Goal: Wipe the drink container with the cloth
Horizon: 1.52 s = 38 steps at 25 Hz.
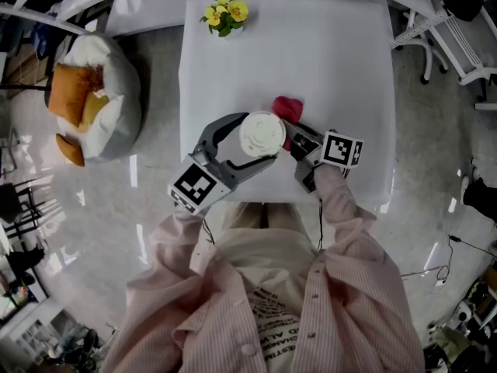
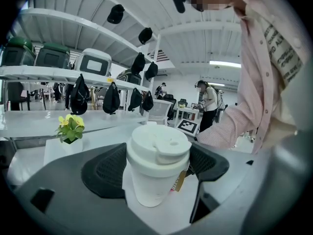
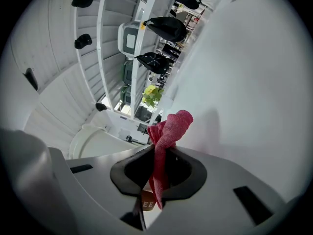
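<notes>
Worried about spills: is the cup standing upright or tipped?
Upright: the cup, gripped by the left gripper, has its lid up and base down.

One lidded cup (image 1: 262,134), one red cloth (image 1: 287,109), one potted flower (image 1: 225,15) — plus two claws: left claw (image 2: 155,168), right claw (image 3: 155,173).

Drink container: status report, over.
Left claw shut on white lidded paper cup. Right claw shut on red cloth, beside the cup. Nothing between them.
</notes>
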Each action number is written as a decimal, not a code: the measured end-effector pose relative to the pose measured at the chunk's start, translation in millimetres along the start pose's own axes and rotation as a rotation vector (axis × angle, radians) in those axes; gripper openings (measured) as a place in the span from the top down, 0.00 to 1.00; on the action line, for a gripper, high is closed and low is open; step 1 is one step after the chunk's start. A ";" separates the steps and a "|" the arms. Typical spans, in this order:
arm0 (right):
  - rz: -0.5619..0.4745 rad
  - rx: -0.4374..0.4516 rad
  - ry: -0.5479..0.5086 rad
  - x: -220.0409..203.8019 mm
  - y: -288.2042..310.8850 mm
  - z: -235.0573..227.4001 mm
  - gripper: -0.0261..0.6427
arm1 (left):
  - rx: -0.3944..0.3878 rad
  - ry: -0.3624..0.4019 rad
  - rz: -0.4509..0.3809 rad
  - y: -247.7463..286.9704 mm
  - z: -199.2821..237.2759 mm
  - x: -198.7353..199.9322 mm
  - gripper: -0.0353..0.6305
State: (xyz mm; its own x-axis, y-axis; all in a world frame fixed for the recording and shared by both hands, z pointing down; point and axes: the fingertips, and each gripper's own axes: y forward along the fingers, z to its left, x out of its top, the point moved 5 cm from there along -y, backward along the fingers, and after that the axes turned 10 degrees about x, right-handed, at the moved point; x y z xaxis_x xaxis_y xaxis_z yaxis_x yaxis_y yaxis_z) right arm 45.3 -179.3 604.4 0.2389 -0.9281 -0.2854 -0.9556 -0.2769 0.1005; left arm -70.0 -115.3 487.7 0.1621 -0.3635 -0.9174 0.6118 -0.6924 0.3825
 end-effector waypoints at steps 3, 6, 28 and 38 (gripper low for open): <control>0.015 0.000 0.000 0.7 0.1 0.7 0.90 | -0.001 0.001 0.002 -0.4 -0.2 0.0 0.38; 0.048 -0.006 -0.030 5.9 -1.5 3.8 0.90 | -0.003 0.003 0.003 -0.7 -0.7 0.2 0.38; 0.491 0.204 -0.443 85.8 57.8 97.1 0.90 | -0.018 0.016 0.010 -0.9 -0.5 1.7 0.38; 0.822 0.288 -0.402 72.9 89.5 107.1 0.90 | -0.028 0.007 0.006 -0.6 0.9 0.1 0.38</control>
State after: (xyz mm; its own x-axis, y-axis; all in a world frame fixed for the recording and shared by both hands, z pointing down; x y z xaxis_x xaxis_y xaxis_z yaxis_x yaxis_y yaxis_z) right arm -41.2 -245.1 490.6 -0.5507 -0.6353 -0.5415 -0.8167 0.5440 0.1924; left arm -71.1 -115.6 487.5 0.1717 -0.3633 -0.9157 0.6319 -0.6725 0.3853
